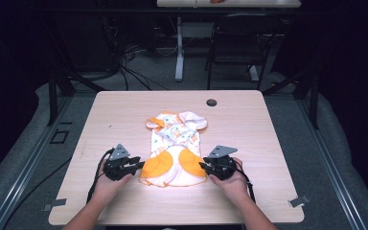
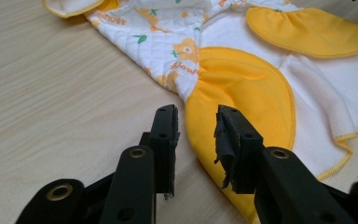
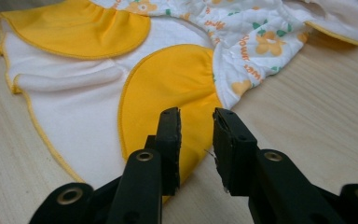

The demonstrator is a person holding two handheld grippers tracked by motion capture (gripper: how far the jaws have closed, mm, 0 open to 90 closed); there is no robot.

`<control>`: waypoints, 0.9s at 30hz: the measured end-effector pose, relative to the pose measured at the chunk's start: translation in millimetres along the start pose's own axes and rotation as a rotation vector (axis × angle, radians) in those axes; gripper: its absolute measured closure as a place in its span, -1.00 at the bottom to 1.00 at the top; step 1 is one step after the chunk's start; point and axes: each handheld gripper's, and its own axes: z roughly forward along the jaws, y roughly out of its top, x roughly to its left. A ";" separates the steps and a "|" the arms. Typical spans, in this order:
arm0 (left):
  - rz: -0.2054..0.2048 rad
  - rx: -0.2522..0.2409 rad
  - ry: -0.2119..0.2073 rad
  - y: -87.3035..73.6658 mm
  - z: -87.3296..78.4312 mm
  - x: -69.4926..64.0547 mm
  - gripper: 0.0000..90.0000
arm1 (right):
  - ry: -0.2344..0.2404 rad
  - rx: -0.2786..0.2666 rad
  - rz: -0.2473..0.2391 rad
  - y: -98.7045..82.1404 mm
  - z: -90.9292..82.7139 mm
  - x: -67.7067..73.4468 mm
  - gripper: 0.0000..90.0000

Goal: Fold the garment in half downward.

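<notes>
A small baby garment (image 1: 174, 148) lies flat on the wooden table (image 1: 115, 115), white with orange flower print and two orange-yellow panels at its near end. My left gripper (image 1: 135, 166) sits at the garment's near left edge, open, its jaws astride the left yellow panel (image 2: 242, 93). My right gripper (image 1: 205, 166) sits at the near right edge, open, jaws astride the edge of the right yellow panel (image 3: 168, 88). In both gripper views the cloth (image 3: 74, 98) lies low between the jaws, not pinched. The left gripper (image 2: 196, 122) and right gripper (image 3: 196, 123) hold nothing.
A round cable hole (image 1: 211, 102) marks the table's far side. A black chair (image 1: 239, 43) and another table's leg (image 1: 179, 48) stand beyond. Cables (image 1: 96, 179) trail from the grippers toward the near edge. Bare wood surrounds the garment.
</notes>
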 end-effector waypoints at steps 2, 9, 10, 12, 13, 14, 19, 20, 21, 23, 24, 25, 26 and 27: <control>0.004 0.001 0.002 1.3 3.3 -0.6 0.56 | 0.005 -0.007 0.006 0.4 1.5 -0.2 0.71; 0.018 -0.012 -0.024 8.2 15.9 -6.1 0.78 | 0.040 -0.022 0.031 5.6 10.6 0.0 0.79; 0.026 -0.008 -0.021 9.4 18.1 -7.6 0.78 | 0.042 -0.020 0.031 6.3 12.8 0.8 0.80; 0.038 0.000 -0.018 10.8 24.8 -11.2 0.90 | 0.055 -0.007 0.033 8.0 19.7 2.2 0.91; 0.038 0.000 -0.018 10.8 24.8 -11.2 0.95 | 0.059 -0.009 0.039 8.7 22.5 3.2 0.96; 0.057 0.017 -0.016 10.3 30.2 -14.5 0.99 | 0.056 0.000 0.034 9.9 24.8 4.0 0.99; 0.088 0.047 -0.023 8.3 37.5 -18.8 1.00 | 0.064 0.017 0.027 11.1 31.2 7.6 1.00; 0.093 0.055 -0.020 7.3 40.1 -19.5 1.00 | 0.069 0.037 0.017 10.1 33.4 8.3 1.00; 0.093 0.055 -0.020 7.3 40.1 -19.5 1.00 | 0.069 0.037 0.017 10.1 33.4 8.3 1.00; 0.094 0.057 -0.024 7.2 40.0 -19.0 1.00 | 0.069 0.055 0.011 8.9 35.5 8.7 1.00; 0.097 0.065 -0.026 6.6 39.2 -18.6 1.00 | 0.079 0.071 0.014 6.5 36.9 8.1 1.00; 0.097 0.065 -0.026 6.6 39.2 -18.6 1.00 | 0.079 0.071 0.014 6.5 36.9 8.1 1.00; 0.090 0.061 -0.034 5.1 38.3 -19.0 1.00 | 0.093 0.076 0.024 5.8 35.9 6.8 1.00; 0.090 0.061 -0.034 5.1 38.3 -19.0 1.00 | 0.093 0.076 0.024 5.8 35.9 6.8 1.00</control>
